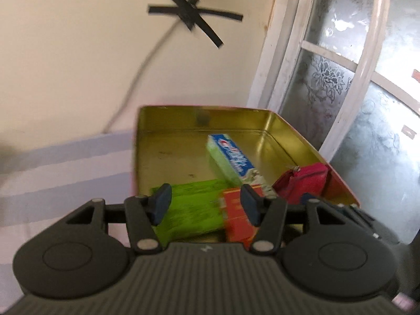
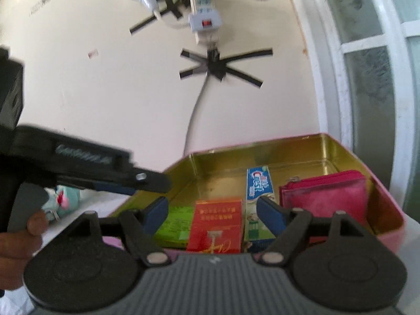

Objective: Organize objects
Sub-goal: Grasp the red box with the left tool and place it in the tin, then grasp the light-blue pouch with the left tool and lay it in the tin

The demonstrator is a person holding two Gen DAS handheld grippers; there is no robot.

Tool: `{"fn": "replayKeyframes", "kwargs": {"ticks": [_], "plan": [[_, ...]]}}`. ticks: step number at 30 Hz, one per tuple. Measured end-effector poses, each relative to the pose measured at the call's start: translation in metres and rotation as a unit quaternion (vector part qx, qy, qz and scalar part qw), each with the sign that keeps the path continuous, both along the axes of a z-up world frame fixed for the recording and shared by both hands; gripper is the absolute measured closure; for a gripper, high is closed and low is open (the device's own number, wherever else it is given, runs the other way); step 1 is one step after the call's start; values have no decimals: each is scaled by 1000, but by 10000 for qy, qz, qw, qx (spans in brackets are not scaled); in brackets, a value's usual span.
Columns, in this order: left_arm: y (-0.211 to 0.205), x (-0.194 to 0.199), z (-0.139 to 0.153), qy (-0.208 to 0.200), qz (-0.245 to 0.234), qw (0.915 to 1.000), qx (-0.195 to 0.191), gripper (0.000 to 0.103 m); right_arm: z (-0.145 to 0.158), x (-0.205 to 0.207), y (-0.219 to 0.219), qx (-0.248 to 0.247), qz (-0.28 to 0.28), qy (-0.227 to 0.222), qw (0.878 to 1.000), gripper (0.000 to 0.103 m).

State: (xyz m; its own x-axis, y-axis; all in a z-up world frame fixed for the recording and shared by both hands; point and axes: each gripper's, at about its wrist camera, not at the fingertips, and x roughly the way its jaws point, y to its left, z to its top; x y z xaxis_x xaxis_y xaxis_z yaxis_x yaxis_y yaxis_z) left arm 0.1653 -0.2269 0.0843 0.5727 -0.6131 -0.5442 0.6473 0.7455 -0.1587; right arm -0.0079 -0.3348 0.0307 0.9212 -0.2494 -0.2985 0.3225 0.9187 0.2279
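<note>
Here both hand-held grippers, left (image 1: 206,204) and right (image 2: 212,212), hang spread over the tin (image 2: 388,204), whose far half lies bare.

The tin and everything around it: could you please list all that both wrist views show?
Tin: one, gold inside, pink outside, open, on the table.
Toothpaste box: one, blue-white-green, flat in the tin, mid-right.
Red box: one, near edge of the tin.
Green packet: one, left of the red box.
Pouch: one, pink-red, right side of the tin.
Power strip: one, white, taped on the wall.
Window: white frame, frosted glass, right.
Left gripper: black, jaws open above the tin.
Right gripper: black, jaws open, empty.
</note>
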Motion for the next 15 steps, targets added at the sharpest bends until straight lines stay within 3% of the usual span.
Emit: {"fn": "replayKeyframes", "kwargs": {"ticks": [5, 9, 12, 15], "plan": [[69, -21, -8, -224, 282, 9993, 85, 42, 13, -7, 32, -105, 419, -227, 9988, 31], [149, -28, -30, -394, 971, 9939, 335, 37, 20, 19, 72, 203, 1439, -32, 9894, 33], [216, -25, -47, -259, 1737, 9837, 398, 37, 13, 56, 97, 1069, 2272, 322, 9674, 33], [283, -20, -64, -100, 2666, 9629, 416, 37, 0, 107, 120, 2342, 2846, 706, 9269, 33]]}}
